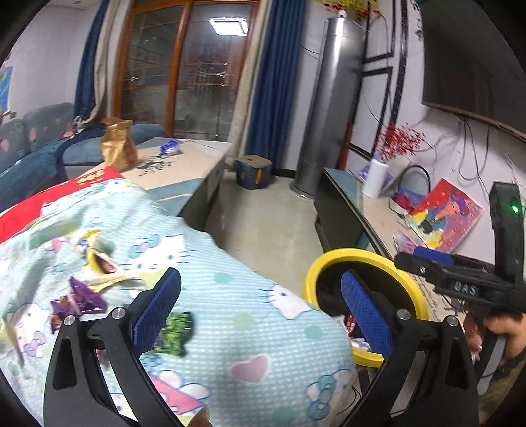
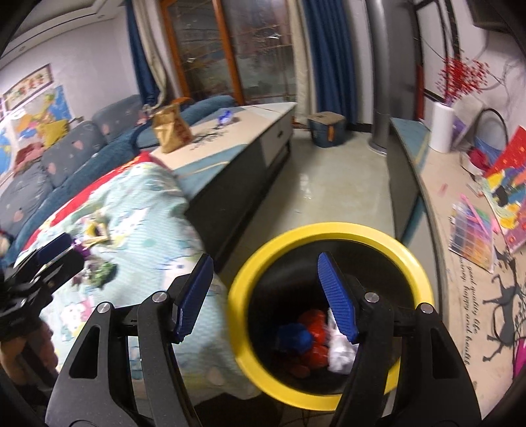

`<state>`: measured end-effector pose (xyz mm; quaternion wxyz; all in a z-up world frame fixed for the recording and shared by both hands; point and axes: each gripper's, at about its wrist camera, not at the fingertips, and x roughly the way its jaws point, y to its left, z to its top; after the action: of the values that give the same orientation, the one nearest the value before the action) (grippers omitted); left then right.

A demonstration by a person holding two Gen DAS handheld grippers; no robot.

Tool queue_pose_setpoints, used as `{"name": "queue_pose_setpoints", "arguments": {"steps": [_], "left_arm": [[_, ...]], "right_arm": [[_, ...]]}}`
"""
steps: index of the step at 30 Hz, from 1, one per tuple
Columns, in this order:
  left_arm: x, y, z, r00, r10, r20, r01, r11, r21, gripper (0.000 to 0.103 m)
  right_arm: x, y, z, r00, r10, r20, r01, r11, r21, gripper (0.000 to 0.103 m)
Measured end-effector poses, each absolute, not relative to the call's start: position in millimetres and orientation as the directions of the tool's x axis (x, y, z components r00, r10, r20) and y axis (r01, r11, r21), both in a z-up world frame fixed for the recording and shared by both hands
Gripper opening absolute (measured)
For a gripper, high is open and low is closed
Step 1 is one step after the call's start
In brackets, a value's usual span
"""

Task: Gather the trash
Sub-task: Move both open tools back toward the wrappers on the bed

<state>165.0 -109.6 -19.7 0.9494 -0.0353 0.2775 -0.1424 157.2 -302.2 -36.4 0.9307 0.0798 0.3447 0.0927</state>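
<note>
Right wrist: right gripper (image 2: 268, 297) wide, empty — round yellow-rimmed bin (image 2: 328, 230), crumpled wrappers (image 2: 315, 341) inside.

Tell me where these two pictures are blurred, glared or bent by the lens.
Left wrist view: the purple snack wrappers and the cartoon-print blue blanket smear with motion blur; a ceiling light reflects in the glass door; black fisheye corners. Right wrist view: the yellow-rimmed black trash bin has a smeared rim, the trash inside is soft, and the grey pillar curves.
</note>
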Motion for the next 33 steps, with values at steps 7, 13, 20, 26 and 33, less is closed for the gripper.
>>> {"name": "queue_pose_setpoints", "arguments": {"steps": [7, 13, 20, 26, 33], "left_arm": [[160.9, -74.8, -16.2, 0.831, -0.236, -0.504, 0.174, 0.970, -0.167, 0.095], [158.7, -47.9, -13.7, 0.848, -0.189, -0.495, 0.114, 0.977, -0.179, 0.095], [158.2, -17.4, -15.1, 0.860, -0.132, -0.492, 0.042, 0.981, -0.191, 0.095], [157.3, 7.6, -17.6, 0.864, -0.090, -0.496, -0.015, 0.979, -0.203, 0.095], [155.9, 38.8, -24.5, 0.859, -0.052, -0.510, -0.077, 0.971, -0.227, 0.095]], "right_arm": [[149.4, -268.5, -26.7, 0.740, 0.289, -0.607, -0.200, 0.957, 0.212, 0.059], [143.6, -244.4, -24.1, 0.724, 0.336, -0.602, -0.257, 0.942, 0.216, 0.059], [139.1, -210.9, -25.5, 0.696, 0.385, -0.606, -0.325, 0.921, 0.212, 0.059], [136.2, -187.0, -25.5, 0.674, 0.417, -0.610, -0.377, 0.904, 0.201, 0.059], [139.4, -163.6, -27.6, 0.652, 0.444, -0.615, -0.410, 0.888, 0.206, 0.059]]}}
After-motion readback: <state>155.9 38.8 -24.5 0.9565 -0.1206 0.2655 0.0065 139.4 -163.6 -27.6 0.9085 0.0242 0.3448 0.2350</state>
